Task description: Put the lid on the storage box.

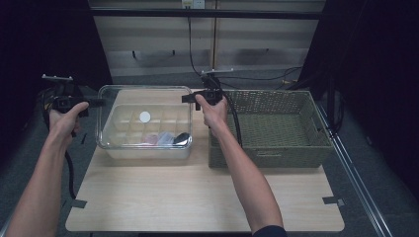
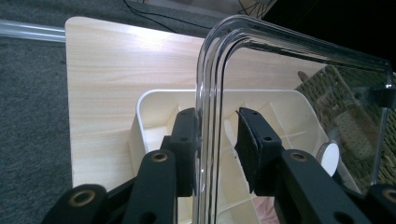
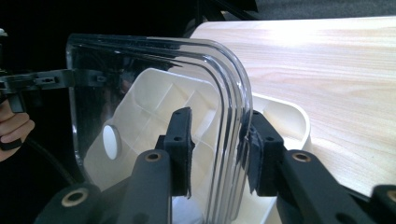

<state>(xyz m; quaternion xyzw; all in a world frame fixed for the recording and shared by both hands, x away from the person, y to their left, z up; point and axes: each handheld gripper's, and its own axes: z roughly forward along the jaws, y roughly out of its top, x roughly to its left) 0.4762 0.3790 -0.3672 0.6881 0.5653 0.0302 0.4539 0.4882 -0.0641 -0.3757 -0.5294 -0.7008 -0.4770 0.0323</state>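
Note:
A clear plastic lid (image 1: 143,91) hangs level a little above a cream compartment box (image 1: 148,150) on the wooden table (image 1: 197,197). My left gripper (image 1: 99,102) is shut on the lid's left edge and my right gripper (image 1: 187,98) on its right edge. The left gripper view has the black jaws (image 2: 217,135) either side of the lid's rim (image 2: 280,70), with the box (image 2: 154,107) below. In the right gripper view the gripper (image 3: 219,135) straddles the lid's curved rim (image 3: 140,60) over the box (image 3: 154,98). A white disc (image 1: 145,116) lies in one compartment.
A woven basket (image 1: 276,123) stands right of the box, close to my right hand. A dark item (image 1: 182,138) and pinkish items (image 1: 158,139) lie in the box's front compartments. Bare tabletop stretches in front of both containers. Cables run behind the table.

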